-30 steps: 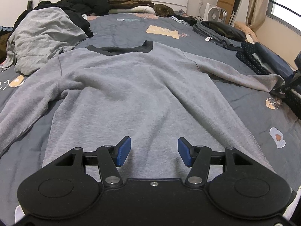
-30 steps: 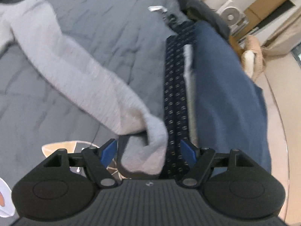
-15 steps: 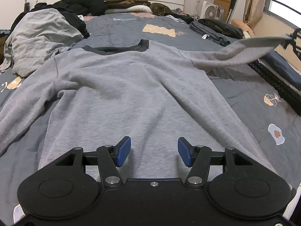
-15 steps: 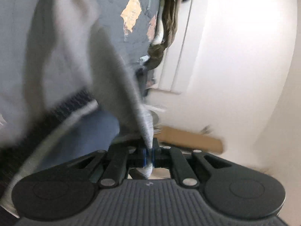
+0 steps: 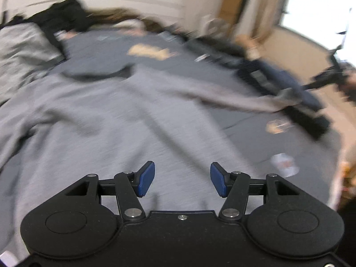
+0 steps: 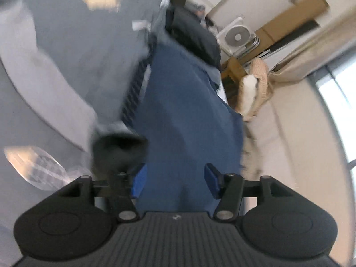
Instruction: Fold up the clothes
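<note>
Apparently sweatshirt [image 5: 111, 120] — ahead of left tongs [image 5: 182, 179].

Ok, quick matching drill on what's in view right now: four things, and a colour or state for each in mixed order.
Things:
1. sweatshirt
2. left gripper
3. navy garment
4. fan

States:
A. white, standing by the wall
B. grey, spread flat on the bed
C. open, nothing between its pads
D. dark blue, lying along the bed's edge

Pairs: 1-B, 2-C, 3-D, 4-A
</note>
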